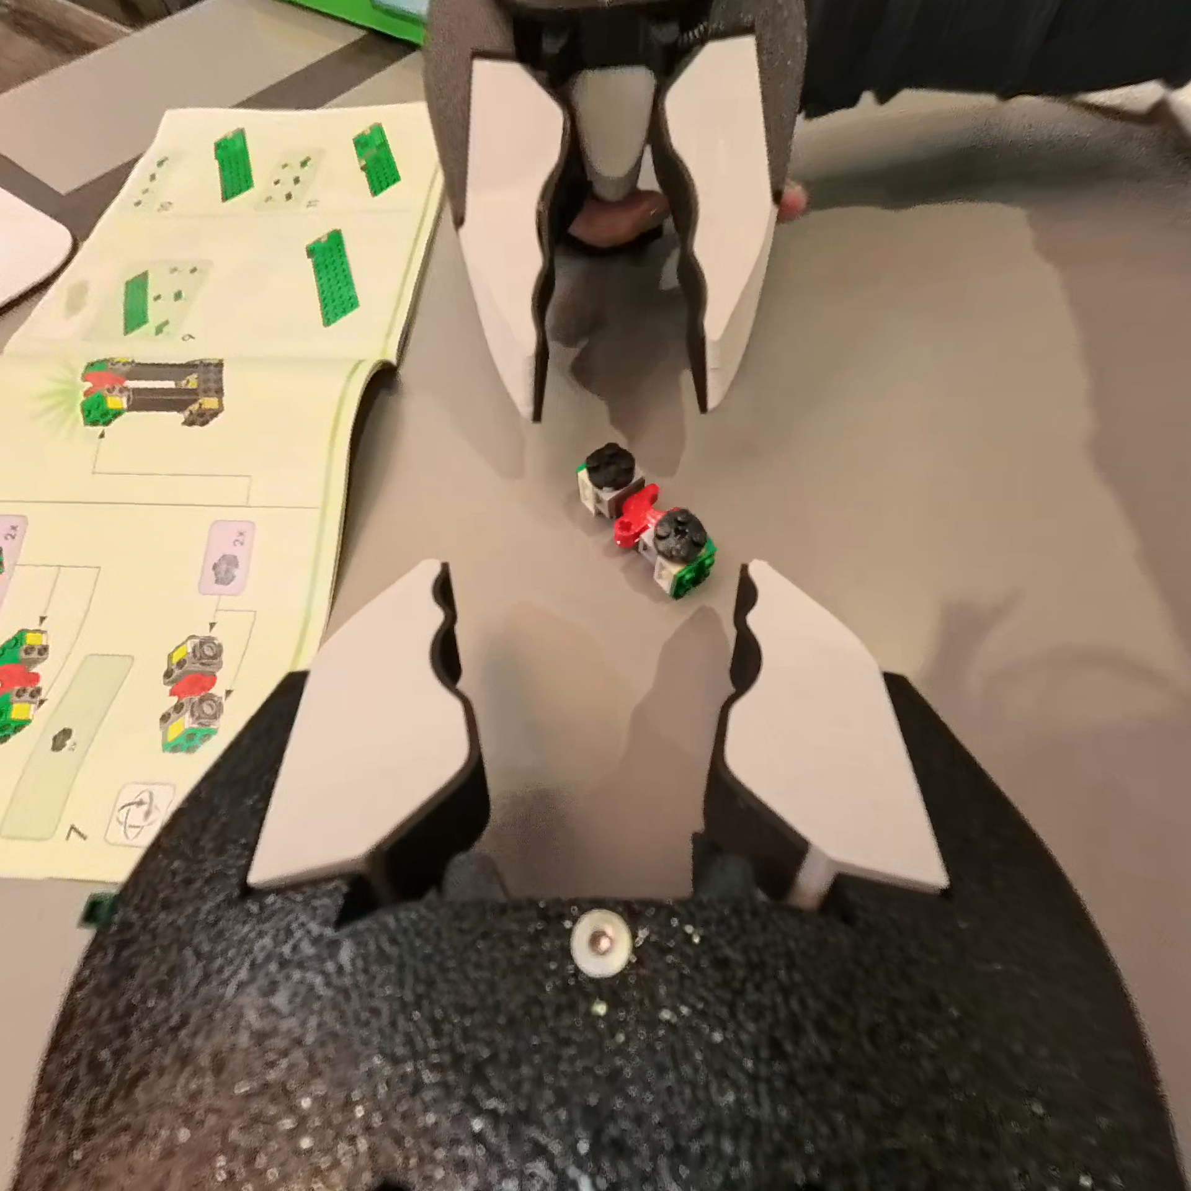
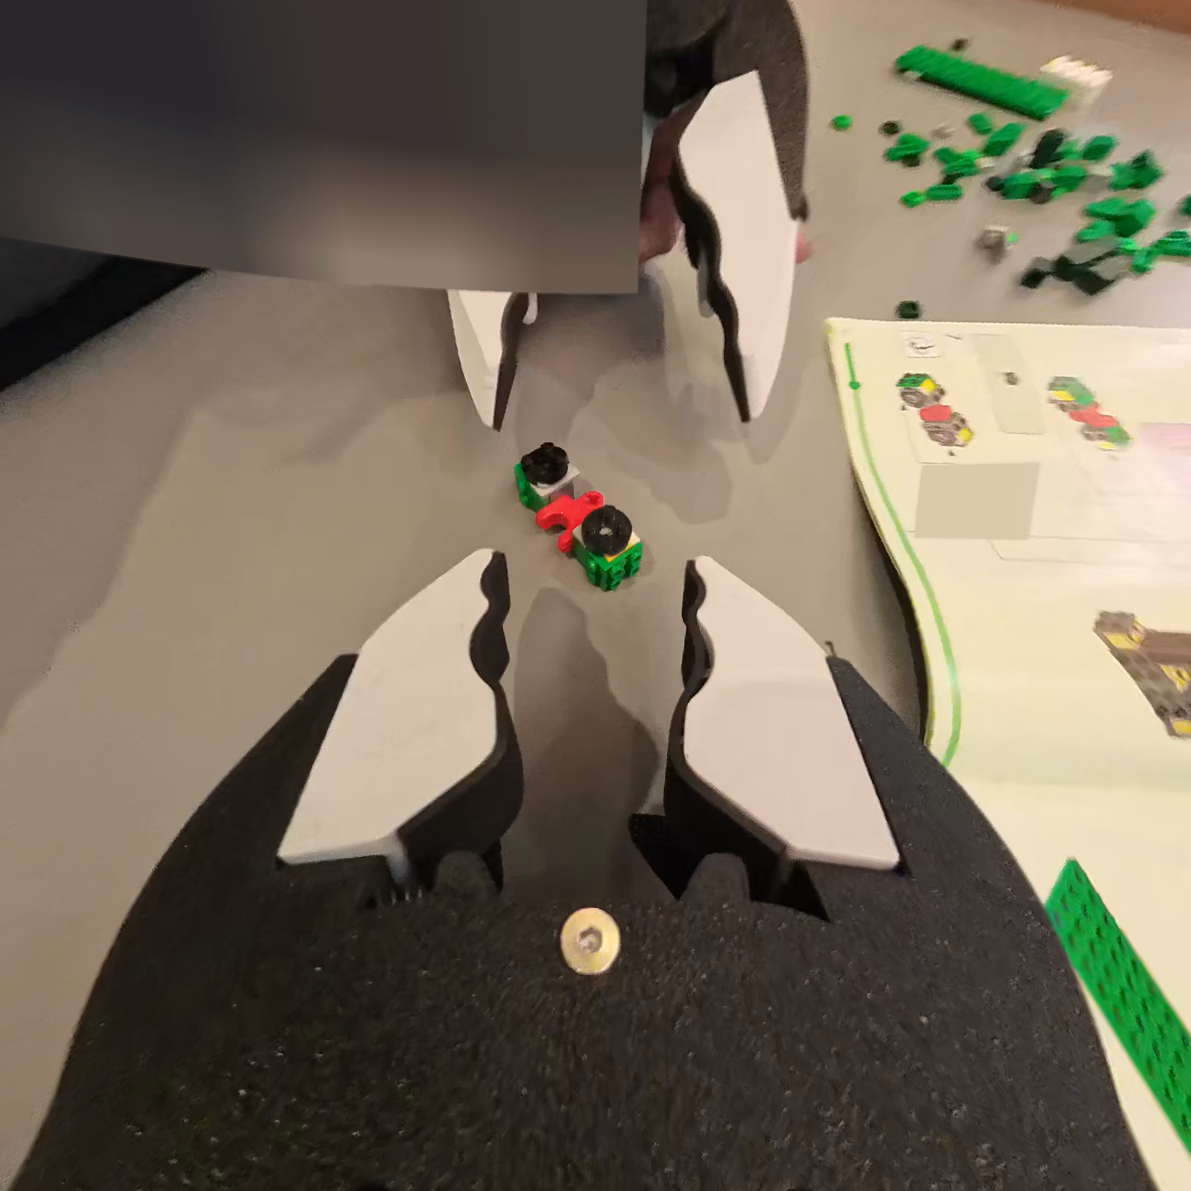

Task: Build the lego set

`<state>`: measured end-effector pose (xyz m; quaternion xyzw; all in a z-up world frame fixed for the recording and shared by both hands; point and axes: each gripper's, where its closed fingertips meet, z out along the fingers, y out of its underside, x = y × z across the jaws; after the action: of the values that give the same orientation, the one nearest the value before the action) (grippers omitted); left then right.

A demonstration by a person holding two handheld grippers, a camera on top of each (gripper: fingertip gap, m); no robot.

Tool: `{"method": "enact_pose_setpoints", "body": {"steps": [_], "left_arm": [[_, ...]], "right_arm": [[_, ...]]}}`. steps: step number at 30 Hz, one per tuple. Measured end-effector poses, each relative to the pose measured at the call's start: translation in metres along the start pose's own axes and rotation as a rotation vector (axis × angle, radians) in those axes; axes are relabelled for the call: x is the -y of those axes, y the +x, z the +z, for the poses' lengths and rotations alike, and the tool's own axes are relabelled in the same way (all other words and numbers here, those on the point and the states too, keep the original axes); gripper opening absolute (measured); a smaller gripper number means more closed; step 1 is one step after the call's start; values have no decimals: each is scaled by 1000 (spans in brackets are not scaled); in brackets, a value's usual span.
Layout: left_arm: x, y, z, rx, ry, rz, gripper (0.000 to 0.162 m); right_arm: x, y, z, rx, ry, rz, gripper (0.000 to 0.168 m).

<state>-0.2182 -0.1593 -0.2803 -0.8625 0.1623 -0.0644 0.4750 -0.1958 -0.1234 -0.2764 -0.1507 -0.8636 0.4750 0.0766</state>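
Note:
A small lego assembly (image 1: 646, 521) lies on the grey table: a red middle piece, grey and green bricks, and two black round pieces on top. It also shows in the right wrist view (image 2: 580, 515). My left gripper (image 1: 593, 566) is open and empty, its fingertips just short of the assembly. My right gripper (image 2: 593, 555) is open and empty, facing it from the opposite side. Each gripper shows across the assembly in the other's view: the right gripper (image 1: 620, 412) and the left gripper (image 2: 622, 422). Neither touches the assembly.
An open instruction booklet (image 1: 193, 451) lies beside the assembly; it also shows in the right wrist view (image 2: 1031, 580). A long green plate (image 2: 979, 84) and a pile of loose green and black pieces (image 2: 1063, 187) lie beyond the booklet. A green box corner (image 1: 361, 16) is at the back. The left gripper's tips are roughly 5 cm from the right gripper's.

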Motion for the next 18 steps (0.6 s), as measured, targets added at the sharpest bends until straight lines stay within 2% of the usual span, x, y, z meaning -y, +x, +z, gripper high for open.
{"method": "enact_pose_setpoints", "body": {"steps": [10, 18], "left_arm": [[-8, -1, 17, 106, -133, 41, 89], [-10, -2, 20, 103, -154, -11, 88]], "right_arm": [[-3, 4, 12, 161, -61, -124, 51], [-7, 1, 17, 217, -111, -147, 49]]}}
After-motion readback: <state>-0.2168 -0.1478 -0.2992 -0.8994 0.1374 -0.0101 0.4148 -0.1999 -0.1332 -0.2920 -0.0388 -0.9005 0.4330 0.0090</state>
